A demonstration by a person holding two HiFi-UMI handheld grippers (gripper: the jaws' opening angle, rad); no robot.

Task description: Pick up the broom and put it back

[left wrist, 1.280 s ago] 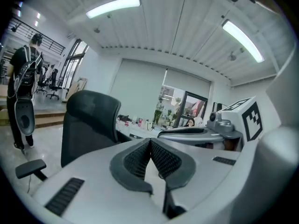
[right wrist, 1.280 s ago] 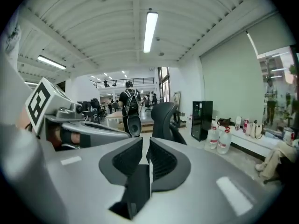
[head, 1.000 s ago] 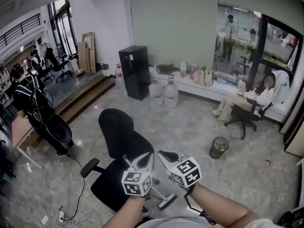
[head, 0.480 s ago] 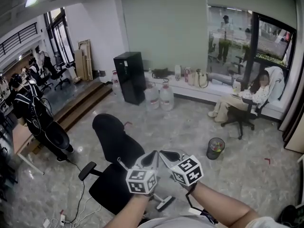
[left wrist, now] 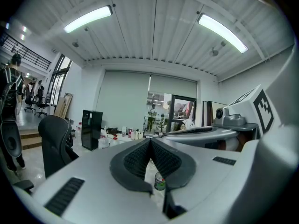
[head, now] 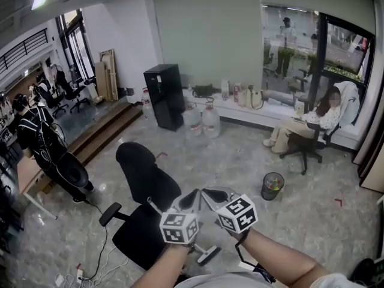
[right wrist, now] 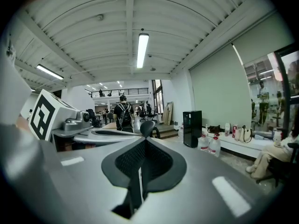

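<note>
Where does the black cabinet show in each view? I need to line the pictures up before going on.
Head view: the black cabinet stands left of centre in the upper half, against the far wall.
Left gripper view: the cabinet is left of centre, just below mid-height.
Right gripper view: the cabinet is right of centre.
Shared landmark: the water jugs on the floor just to its right in all three.

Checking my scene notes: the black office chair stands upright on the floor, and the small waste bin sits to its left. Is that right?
No. The head view shows the waste bin right of the office chair, not left. The chair does stand upright.
</note>
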